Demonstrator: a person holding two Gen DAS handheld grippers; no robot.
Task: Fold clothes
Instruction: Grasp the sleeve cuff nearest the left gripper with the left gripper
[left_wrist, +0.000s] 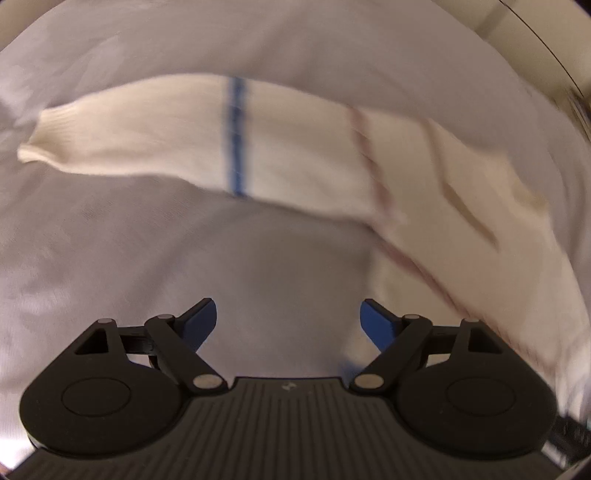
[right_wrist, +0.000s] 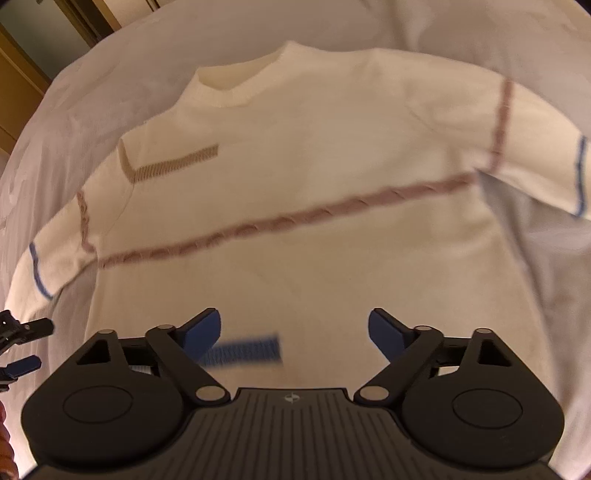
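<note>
On the bed sheet (right_wrist: 480, 33), a cream knit sweater (right_wrist: 295, 184) lies spread flat, collar (right_wrist: 236, 83) at 12 o'clock in the right wrist view and hem toward the camera at 6 o'clock. A brown cable stripe (right_wrist: 280, 221) runs across the chest from 8 o'clock to 2 o'clock, and a short tan patch (right_wrist: 173, 166) sits at 10 o'clock near one shoulder. Both sleeves extend outward, each banded in blue near the cuff. The right hand-held gripper (right_wrist: 294, 334) hovers over the lower body of the sweater with its jaws wide apart and nothing between them; a short blue knit patch (right_wrist: 245, 350) shows just beside its left finger. The left hand-held gripper (left_wrist: 288, 319) is likewise spread wide and empty, above bare sheet just beside the sweater. In the left wrist view, one sleeve (left_wrist: 184, 136) stretches from 2 o'clock to 10 o'clock, with a blue band (left_wrist: 236, 136) across it and the cuff (left_wrist: 40, 136) at 9 o'clock. Motion blur softens the sweater's edges in both views.
</note>
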